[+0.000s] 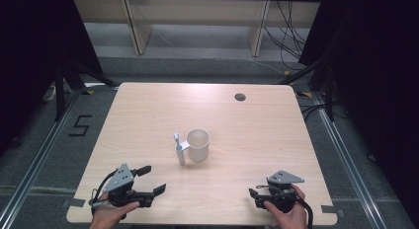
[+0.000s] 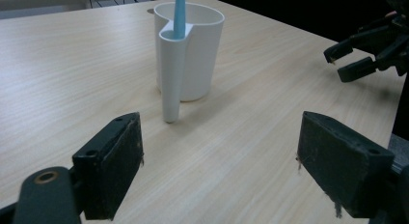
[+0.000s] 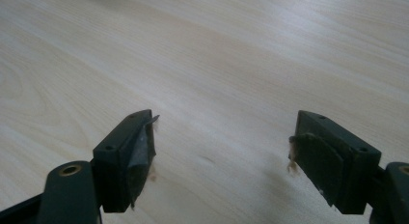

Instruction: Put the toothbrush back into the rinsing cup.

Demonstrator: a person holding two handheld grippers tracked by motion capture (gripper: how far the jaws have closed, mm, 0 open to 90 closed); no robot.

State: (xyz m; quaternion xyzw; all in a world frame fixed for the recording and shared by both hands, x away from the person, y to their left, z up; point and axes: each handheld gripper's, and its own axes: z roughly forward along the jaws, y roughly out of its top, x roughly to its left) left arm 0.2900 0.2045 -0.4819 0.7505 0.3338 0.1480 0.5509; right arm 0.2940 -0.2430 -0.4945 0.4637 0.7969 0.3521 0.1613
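Where the light wooden table [image 1: 148, 115] fills the middle of the high view, a white cup [image 1: 198, 144] stands upright near its centre, with a narrow white tube holder [image 1: 181, 153] joined to its left side. A blue toothbrush [image 1: 177, 141] stands upright in that tube, its head rising above the rim. Near the table's front edge, the left gripper [image 1: 151, 180] is held in a hand [image 1: 109, 212] at the near left, its jaws spread wide apart and empty, pointing right and slightly away. The cup sits farther from the person and to the right of this gripper, well apart from it. In the left gripper view, the cup [image 2: 195, 50] and its tube holder [image 2: 172, 74] appear straight ahead between the two black jaws, beyond their tips, with the toothbrush handle [image 2: 180, 14] rising out of the tube. At the near right, the right gripper [image 1: 254, 197] is held in the other hand [image 1: 289, 216], jaws parted and empty, pointing left; the cup lies far and left of it, well apart. In the right gripper view, bare wood shows between its separated jaws. A small dark round hole [image 1: 240, 96] sits near the table's far edge.
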